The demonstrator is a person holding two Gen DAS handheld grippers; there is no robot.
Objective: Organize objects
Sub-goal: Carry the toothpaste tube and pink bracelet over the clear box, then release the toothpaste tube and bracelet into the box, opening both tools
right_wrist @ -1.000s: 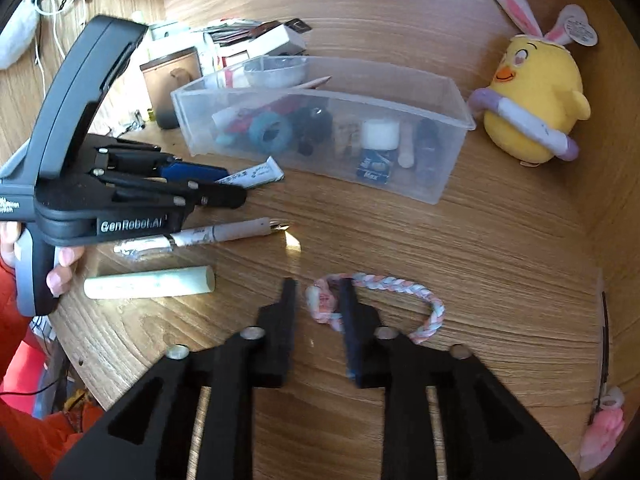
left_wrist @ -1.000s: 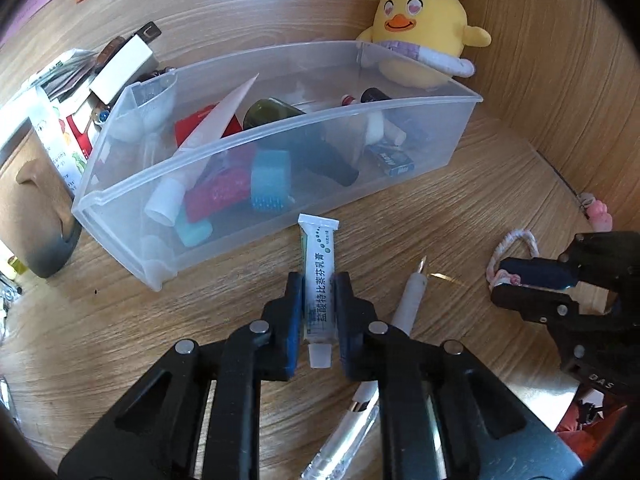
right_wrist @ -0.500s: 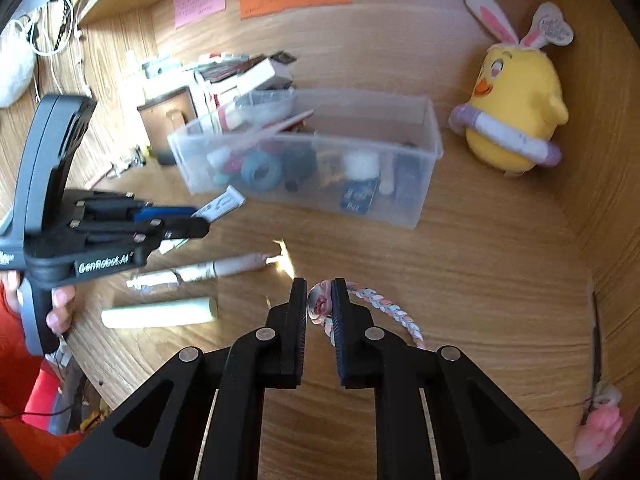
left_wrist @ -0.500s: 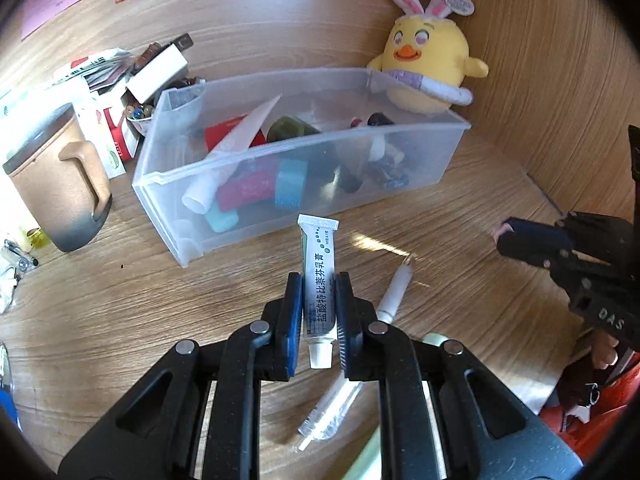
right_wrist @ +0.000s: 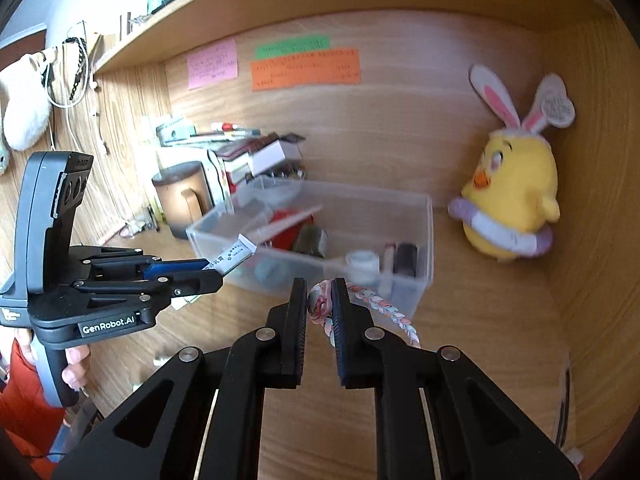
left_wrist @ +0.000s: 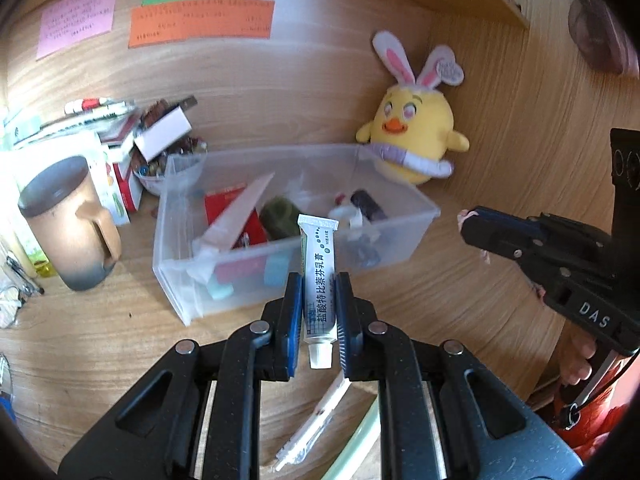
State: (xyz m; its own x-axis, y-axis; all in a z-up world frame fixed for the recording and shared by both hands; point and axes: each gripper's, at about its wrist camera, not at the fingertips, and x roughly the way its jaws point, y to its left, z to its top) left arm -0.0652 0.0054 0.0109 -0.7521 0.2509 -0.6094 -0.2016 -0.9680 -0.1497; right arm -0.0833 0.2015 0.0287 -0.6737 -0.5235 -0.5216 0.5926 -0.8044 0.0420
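Note:
My left gripper (left_wrist: 318,284) is shut on a small white ointment tube (left_wrist: 319,276), cap toward me, held in the air in front of the clear plastic bin (left_wrist: 416,236). In the right wrist view the same tube (right_wrist: 236,256) pokes out of the left gripper (right_wrist: 212,270) at the left. My right gripper (right_wrist: 319,292) is shut on a pink and white braided cord (right_wrist: 384,312), whose loop hangs down to the right of the fingers. The bin (right_wrist: 424,240) holds several tubes, bottles and small items.
A yellow plush chick (left_wrist: 412,136) stands right of the bin against the wooden wall. A brown mug (left_wrist: 70,224) and stacked boxes (left_wrist: 120,160) crowd the left. A pen in a clear sleeve (left_wrist: 316,420) and a pale green stick (left_wrist: 360,440) lie on the desk below my left gripper.
Both grippers have risen off the desk. The right gripper shut on the braided cord and lifted it. The left carried the tube up, and the bin now sits lower in both views.

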